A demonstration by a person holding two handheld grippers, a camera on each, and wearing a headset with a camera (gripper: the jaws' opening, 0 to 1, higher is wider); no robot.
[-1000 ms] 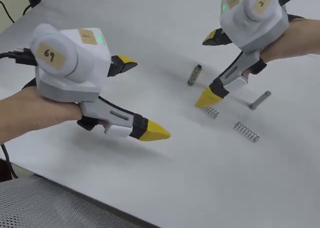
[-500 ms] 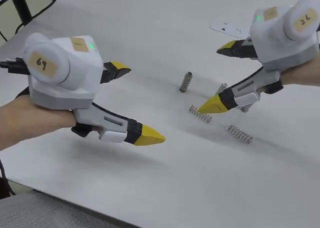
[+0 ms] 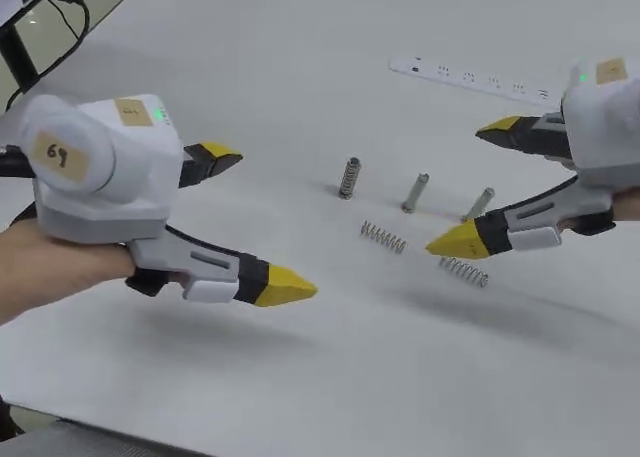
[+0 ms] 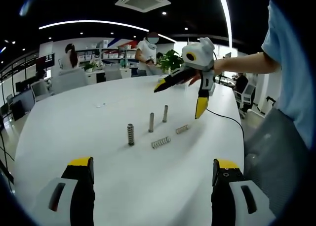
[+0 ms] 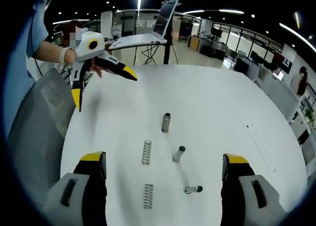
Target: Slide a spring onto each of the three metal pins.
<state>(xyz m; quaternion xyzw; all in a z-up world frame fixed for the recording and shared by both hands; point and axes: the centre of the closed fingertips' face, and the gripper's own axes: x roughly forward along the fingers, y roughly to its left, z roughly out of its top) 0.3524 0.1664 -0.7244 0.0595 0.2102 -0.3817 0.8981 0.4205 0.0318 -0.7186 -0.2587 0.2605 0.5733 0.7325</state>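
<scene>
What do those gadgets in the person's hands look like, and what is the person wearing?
Both are handheld tools with white-and-grey plastic bodies. The left gripper and right gripper each have two black jaws ending in pointed yellow tips. The left one carries a tan sticker reading 69 and a small green light. The person wears a light blue short sleeve.

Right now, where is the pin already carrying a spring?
In the head view, the sprung pin stands leftmost of three, left of a bare pin.

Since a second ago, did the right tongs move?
Yes: the right tongs slid rightward, off the left loose spring toward the right loose spring.
</scene>
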